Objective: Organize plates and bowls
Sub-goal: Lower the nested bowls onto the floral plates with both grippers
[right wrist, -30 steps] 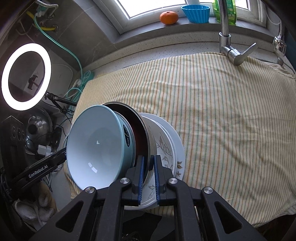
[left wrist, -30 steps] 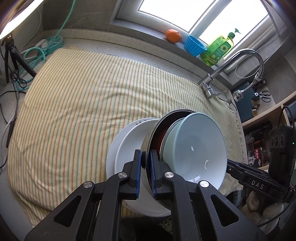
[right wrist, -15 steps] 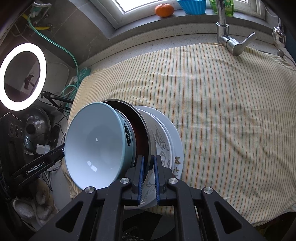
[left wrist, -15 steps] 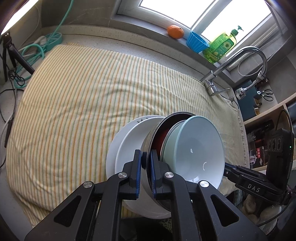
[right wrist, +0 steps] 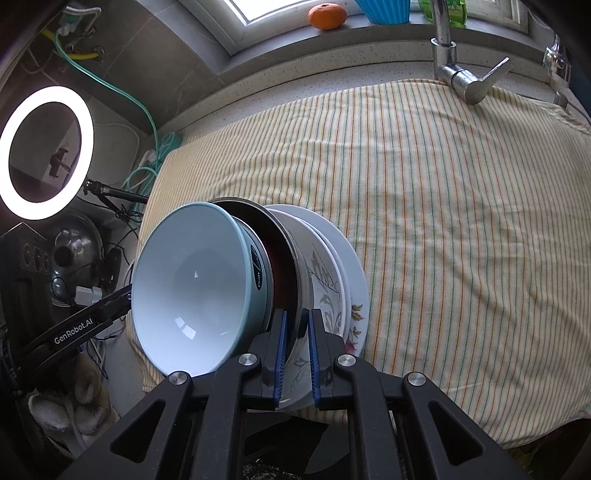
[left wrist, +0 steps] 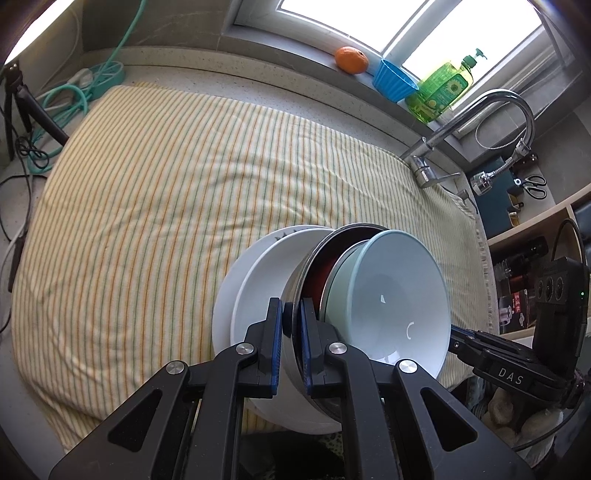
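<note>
Steel bowl (left wrist: 301,291) rim between both jaws

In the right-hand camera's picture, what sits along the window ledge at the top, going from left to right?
Orange fruit → blue ribbed cup → green bottle, partly hidden behind the faucet that rises in front of the ledge.

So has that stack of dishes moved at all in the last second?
No, hardly. The stack of dishes hangs over the same near edge of the striped cloth. The faucet only slid a touch toward the picture's top.
</note>
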{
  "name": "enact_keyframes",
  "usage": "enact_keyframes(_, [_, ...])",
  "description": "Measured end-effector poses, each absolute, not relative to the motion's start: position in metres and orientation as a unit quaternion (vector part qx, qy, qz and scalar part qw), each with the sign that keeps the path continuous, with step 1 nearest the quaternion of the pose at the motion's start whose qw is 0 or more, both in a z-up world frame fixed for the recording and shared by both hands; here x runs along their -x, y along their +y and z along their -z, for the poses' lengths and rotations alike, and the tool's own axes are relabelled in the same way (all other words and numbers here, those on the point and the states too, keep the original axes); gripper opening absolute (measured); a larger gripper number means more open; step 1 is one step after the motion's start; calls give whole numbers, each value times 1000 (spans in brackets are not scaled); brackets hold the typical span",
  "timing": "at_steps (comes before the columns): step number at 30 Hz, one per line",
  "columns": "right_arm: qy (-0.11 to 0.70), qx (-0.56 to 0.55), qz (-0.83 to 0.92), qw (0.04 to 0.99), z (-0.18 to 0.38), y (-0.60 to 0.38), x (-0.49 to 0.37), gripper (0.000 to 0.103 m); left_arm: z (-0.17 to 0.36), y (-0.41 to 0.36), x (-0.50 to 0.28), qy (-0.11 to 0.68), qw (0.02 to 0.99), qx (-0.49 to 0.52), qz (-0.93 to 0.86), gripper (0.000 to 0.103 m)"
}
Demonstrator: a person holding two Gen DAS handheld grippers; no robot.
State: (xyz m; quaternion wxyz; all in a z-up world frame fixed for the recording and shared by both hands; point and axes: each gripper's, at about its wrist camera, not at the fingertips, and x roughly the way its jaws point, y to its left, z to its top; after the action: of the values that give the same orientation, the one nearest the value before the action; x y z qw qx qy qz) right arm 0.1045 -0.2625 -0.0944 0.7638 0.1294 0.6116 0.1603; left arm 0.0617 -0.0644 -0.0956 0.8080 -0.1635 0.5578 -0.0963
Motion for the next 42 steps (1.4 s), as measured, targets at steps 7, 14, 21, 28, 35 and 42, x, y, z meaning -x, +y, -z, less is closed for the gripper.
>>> enact_keyframes(7, [611, -135, -159, 764, 95, -263, -103, 11, 95, -63, -62, 558, 807, 166, 96, 7])
enact_keyframes(14, [612, -135, -163, 762, 94, -261, -103, 13, 95, -63, -61, 558, 808, 161, 97, 7])
enact_keyframes(21, [612, -138, -162, 762, 96, -261, -103, 13, 95, -62, -60, 557, 808, 163, 97, 7])
enact_keyframes(28, [610, -133, -161, 764, 94, -260, -101, 13, 96, -61, -57, 558, 809, 160, 97, 9])
enact_keyframes(35, [602, -125, -158, 772, 90, -261, -97, 13, 90, -59, -54, 550, 816, 151, 93, 12])
enact_keyframes(42, [590, -120, -153, 784, 83, -266, -92, 15, 82, -56, -49, 536, 829, 138, 87, 16])
